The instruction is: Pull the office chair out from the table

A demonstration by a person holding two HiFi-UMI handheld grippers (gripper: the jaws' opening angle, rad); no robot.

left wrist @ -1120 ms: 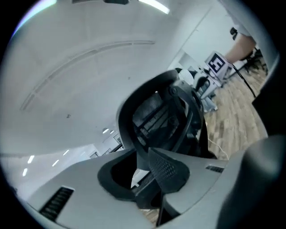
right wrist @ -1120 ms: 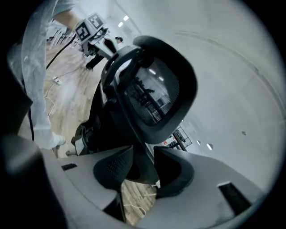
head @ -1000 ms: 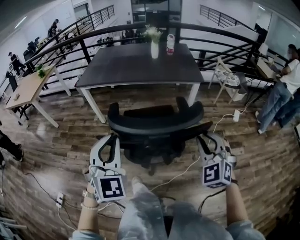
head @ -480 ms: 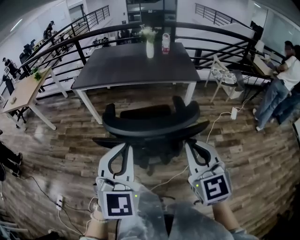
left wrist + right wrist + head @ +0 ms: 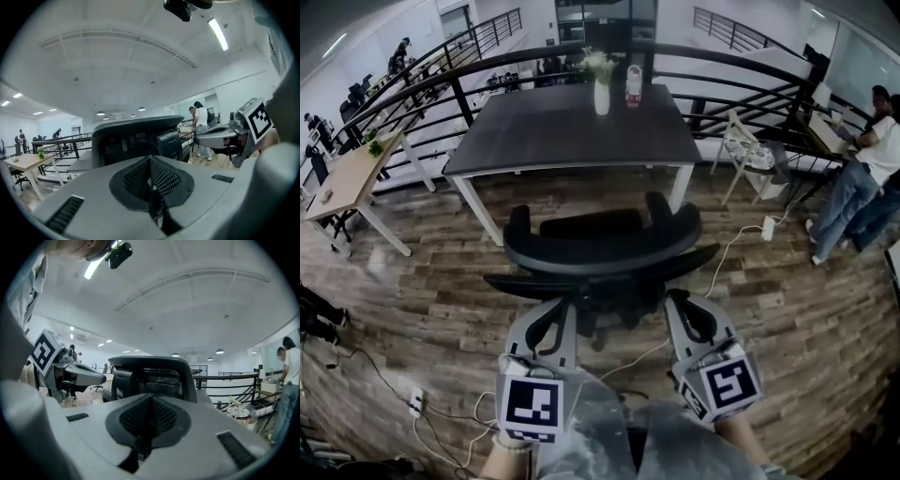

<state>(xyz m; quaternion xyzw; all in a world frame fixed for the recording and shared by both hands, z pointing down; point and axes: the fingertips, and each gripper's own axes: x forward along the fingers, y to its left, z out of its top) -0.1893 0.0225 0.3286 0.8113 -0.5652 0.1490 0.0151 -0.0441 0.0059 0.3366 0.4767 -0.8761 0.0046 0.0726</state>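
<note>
left gripper [image 5: 562, 309] and right gripper [image 5: 677, 300] have both swung inward and clamped shut on nothing, chair [image 5: 600, 246] just ahead of them, so no pull yet

Even, cool indoor light; heavy fisheye w/ black corners.
Glare came off ceiling strip [image 5: 218, 33] in gripper views; head view was dimmer, soft shadows on floor [image 5: 422, 309]; left gripper [image 5: 150, 161] up close looked blurred.
</note>
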